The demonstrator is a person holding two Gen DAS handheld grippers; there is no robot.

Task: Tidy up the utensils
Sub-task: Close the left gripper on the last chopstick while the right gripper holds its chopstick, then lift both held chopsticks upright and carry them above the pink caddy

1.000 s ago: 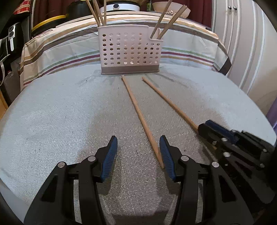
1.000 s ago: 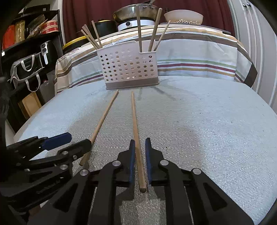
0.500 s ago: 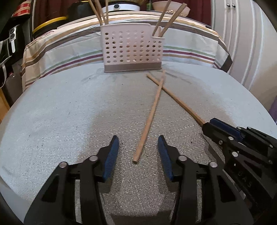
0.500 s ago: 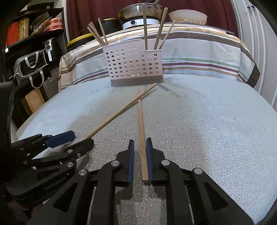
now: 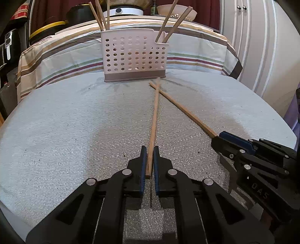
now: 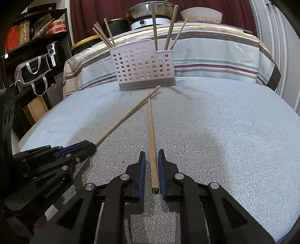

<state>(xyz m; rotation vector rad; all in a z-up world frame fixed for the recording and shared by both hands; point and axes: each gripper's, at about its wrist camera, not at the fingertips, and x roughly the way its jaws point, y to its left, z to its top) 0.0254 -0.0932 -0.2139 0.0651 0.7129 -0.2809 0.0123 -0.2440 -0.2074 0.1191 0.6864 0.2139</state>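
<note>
On the table [image 5: 75, 131], both grippers flank crossed chopsticks [image 5: 153, 120].

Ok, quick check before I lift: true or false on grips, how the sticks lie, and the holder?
1. The left gripper has the left chopstick between its fingers. True.
2. The right gripper has nothing between its fingers. False: the right chopstick runs between them.
3. The two chopsticks cross just in front of the holder. True.
4. The holder lies tipped over. False: it stands upright on the table.
5. The holder is empty. False: standing chopsticks stick out at both ends.
</note>
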